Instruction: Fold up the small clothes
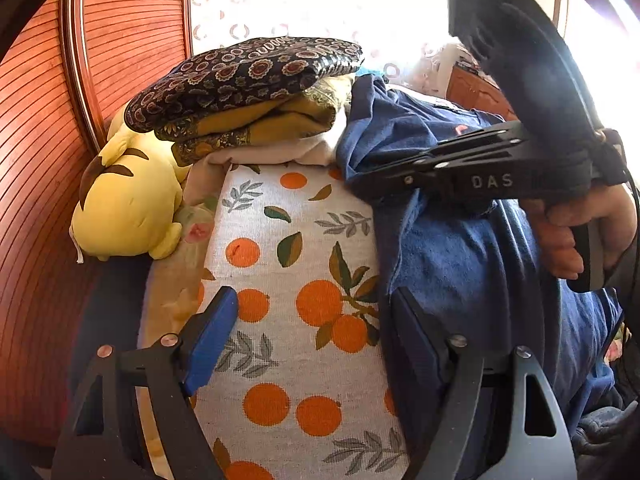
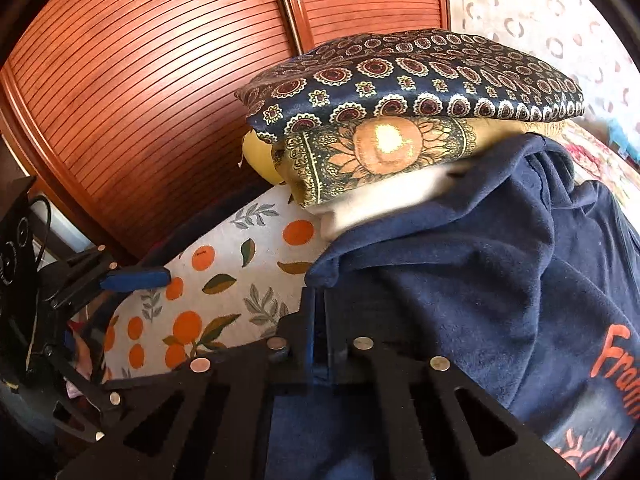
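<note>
Navy cotton T-shirt (image 2: 460,280) lies rumpled on orange-print board cover (image 1: 288,280), against folded stack (image 2: 400,120). Right gripper (image 2: 320,312) pressed together, pinching shirt edge. Left gripper (image 1: 316,344) spread, empty, above cover. Risks: thin pinch slips; pulled cloth snags stack, topples it. Yellow plush (image 1: 132,204) crowds far corner.

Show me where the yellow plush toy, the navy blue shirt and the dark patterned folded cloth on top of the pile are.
yellow plush toy (image 1: 132,204), left wrist view, on its body.
navy blue shirt (image 2: 460,280), right wrist view, on the bunched fabric.
dark patterned folded cloth (image 2: 420,76), right wrist view, on its top face.
</note>
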A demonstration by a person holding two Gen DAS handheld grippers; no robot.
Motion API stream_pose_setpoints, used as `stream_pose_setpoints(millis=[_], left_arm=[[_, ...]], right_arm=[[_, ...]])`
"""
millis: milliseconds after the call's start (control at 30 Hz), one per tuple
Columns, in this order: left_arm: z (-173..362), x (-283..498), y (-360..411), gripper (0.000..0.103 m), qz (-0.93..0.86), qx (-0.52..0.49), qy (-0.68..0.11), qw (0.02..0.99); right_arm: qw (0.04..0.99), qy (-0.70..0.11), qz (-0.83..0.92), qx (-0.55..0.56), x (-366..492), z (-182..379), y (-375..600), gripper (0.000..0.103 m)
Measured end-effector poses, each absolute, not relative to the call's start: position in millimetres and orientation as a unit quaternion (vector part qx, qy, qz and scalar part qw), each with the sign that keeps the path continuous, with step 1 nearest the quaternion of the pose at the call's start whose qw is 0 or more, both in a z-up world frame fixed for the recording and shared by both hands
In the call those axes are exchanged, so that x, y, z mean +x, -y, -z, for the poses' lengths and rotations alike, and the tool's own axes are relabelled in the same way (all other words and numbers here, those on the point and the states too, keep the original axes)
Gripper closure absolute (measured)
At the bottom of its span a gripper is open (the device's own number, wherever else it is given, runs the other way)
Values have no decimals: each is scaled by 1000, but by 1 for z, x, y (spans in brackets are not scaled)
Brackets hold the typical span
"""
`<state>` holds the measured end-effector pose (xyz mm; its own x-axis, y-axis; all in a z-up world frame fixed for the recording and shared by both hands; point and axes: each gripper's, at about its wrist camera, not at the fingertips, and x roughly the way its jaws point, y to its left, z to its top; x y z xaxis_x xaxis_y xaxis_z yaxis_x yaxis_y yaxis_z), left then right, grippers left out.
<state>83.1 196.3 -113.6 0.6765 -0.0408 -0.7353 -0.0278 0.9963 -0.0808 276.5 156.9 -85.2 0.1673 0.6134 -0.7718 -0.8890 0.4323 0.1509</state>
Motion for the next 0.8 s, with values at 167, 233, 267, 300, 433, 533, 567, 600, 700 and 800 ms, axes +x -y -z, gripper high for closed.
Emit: stream_pose_setpoints(millis=[167,233,267,300,433,533,567,600,700,800], left_arm=[[113,85,-193,24,4,-40,-403,914],[112,86,-191,24,8,-39,-403,914],[112,87,-190,24,9,-39,-403,914],[112,88,-188,24,9,-37,-403,914],[109,93,-182,24,12,-34,-402,915],[107,100,-176,24,16,-29,-400,916],[106,102,-174,24,17,-26,-400,916],[106,104,-172,24,18,-24,-400,916],[106,109,-166,24,20,-20,-401,916],[105,113,-161,24,21,-15,-401,916]], right_arm=[[768,-358,-518,-119,284,57,-129,101],[779,-338,-519,-98,290,42,-114,101],[786,-327,-516,-93,294,34,-104,101],[795,-316,-510,-88,298,27,-94,101],[824,-303,-473,-70,326,13,-46,101],[845,-313,-428,-70,347,22,-22,101],[851,-321,-409,-71,351,25,-15,101],[857,-331,-390,-71,360,33,-7,101],[864,-357,-344,-89,373,56,7,101],[862,-383,-311,-117,388,83,11,101]])
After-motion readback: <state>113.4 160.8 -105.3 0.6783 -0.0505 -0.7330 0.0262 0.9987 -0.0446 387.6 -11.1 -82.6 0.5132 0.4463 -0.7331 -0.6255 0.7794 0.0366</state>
